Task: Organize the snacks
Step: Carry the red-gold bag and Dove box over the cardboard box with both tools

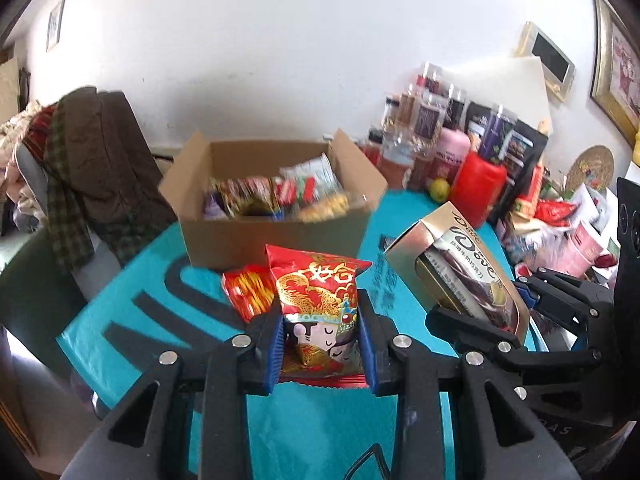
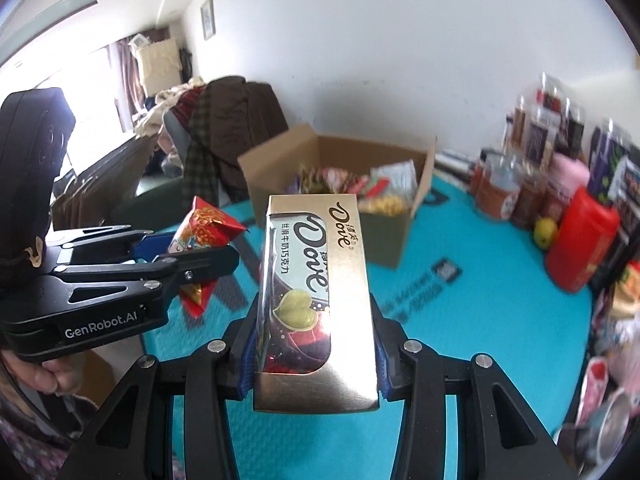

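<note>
**Clutter Around the Teal Table**

A teal cover with dark lettering [image 1: 152, 320] spreads over the table. Far left, a chair heaped with a brown garment [image 1: 108, 152] and a green plaid cloth [image 1: 64, 208] stands against the white wall [image 1: 280, 40]. At the far right edge of the table, jars and dark pouches [image 1: 448, 120] crowd together beside a pink container [image 1: 454, 148] and a red canister [image 1: 478, 186]. A yellow-green fruit [image 1: 439, 189] sits just left of the canister. Framed pictures [image 1: 618, 64] hang on the right wall, and a small frame [image 1: 55, 24] hangs high at the left. In the right wrist view, a bright window with curtains [image 2: 116, 80] shows far left.
</note>
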{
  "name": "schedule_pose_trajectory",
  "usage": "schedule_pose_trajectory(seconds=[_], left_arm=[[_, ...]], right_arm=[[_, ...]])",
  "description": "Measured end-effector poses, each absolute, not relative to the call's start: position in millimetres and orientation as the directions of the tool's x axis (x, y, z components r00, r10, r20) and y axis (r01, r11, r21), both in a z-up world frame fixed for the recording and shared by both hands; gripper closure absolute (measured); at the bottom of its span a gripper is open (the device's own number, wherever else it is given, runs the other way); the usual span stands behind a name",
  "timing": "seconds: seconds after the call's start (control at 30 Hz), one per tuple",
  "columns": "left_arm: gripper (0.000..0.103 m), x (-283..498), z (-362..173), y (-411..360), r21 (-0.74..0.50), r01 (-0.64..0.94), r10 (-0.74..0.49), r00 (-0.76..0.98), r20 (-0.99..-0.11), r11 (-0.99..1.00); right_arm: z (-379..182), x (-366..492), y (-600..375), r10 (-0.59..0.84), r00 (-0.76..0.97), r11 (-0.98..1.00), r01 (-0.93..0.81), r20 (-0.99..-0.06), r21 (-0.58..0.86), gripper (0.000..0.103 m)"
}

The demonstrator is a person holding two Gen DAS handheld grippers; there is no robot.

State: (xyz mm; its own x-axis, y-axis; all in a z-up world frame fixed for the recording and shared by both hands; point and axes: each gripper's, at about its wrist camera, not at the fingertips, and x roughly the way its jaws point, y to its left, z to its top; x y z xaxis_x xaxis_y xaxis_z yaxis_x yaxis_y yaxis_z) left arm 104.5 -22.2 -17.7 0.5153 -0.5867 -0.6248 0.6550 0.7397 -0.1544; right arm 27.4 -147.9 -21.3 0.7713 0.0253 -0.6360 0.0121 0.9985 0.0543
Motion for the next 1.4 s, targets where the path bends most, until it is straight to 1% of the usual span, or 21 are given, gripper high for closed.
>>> schedule_pose_trajectory(seconds=[0.2,0.5,0.77,1.1,1.23,1.4], left_arm=[[0.072,125.3,1.7,-28.5,-0.140,0.656,-0.596,0.548,-0.588,0.742],[0.072,162.4,23.8,-53.6,-0.118,0.668,-0.610,0.575,-0.546,0.735],[0.072,199.1,40.1,-80.5,-0.102,0.678,-0.625,0.596,-0.505,0.728],[0.072,259.0,45.1,-103.7,-0.090,0.660,-0.615,0.631,-0.474,0.746],[0.072,287.1,40.9,-107.8,-0.101,0.655,-0.613,0.627,-0.481,0.749],[0.072,316.2,33.1,-117.0,-0.083,0.634,-0.583,0.641,-0.499,0.769]], right_arm=[[-5.0,51.9,-152.9,0.025,0.788,1.000,-0.011,-0.615,0.027,0.059],[27.7,93.7,-172.2,0.011,0.834,0.999,-0.029,-0.552,-0.024,0.059],[44.9,132.1,-188.5,-0.006,0.860,0.998,-0.026,-0.510,-0.056,0.059],[46.7,186.0,-209.2,-0.034,0.866,0.996,-0.010,-0.500,-0.086,0.059],[42.3,211.4,-220.4,-0.035,0.861,0.997,-0.004,-0.507,-0.075,0.059],[34.7,241.7,-229.2,-0.036,0.850,0.996,-0.011,-0.525,-0.085,0.059]])
